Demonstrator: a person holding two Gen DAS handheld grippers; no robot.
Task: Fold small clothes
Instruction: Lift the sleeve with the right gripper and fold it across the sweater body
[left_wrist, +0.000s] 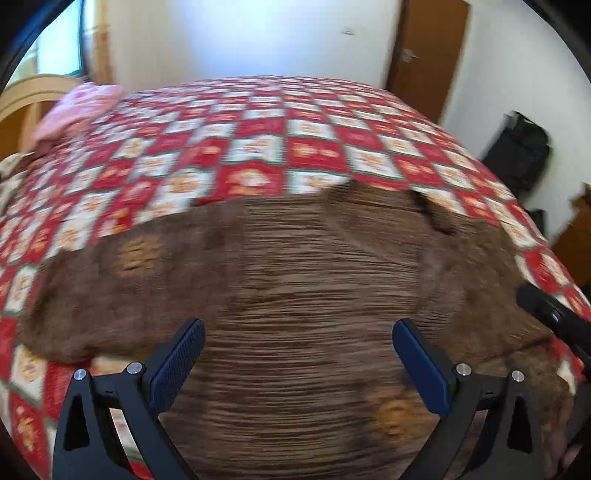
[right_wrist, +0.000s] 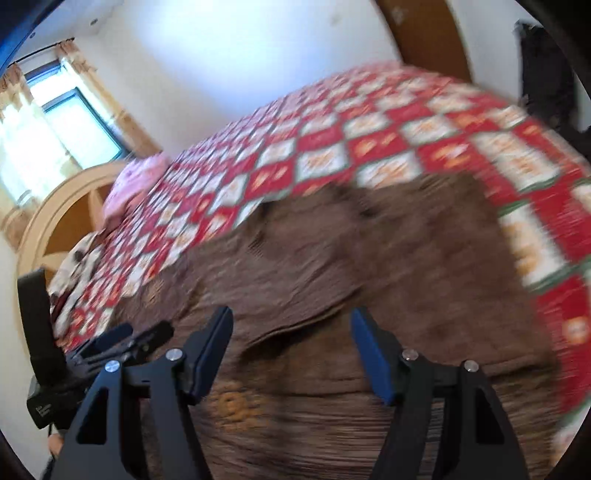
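Brown knit sweater (left_wrist: 295, 266) lies flat mid-frame on checked bedspread (left_wrist: 258, 122) — left gripper (left_wrist: 297, 354) and right gripper (right_wrist: 291, 347) both spread wide, holding nothing, poised above it, probably to pinch edges.

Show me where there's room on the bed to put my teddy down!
The checkered bedspread is bare beyond the brown sweater, all the way to the far edge by the wall, between the pink pillow and the door side. Nearer is crowded: the sweater covers it, with the left claw and right claw open above it.
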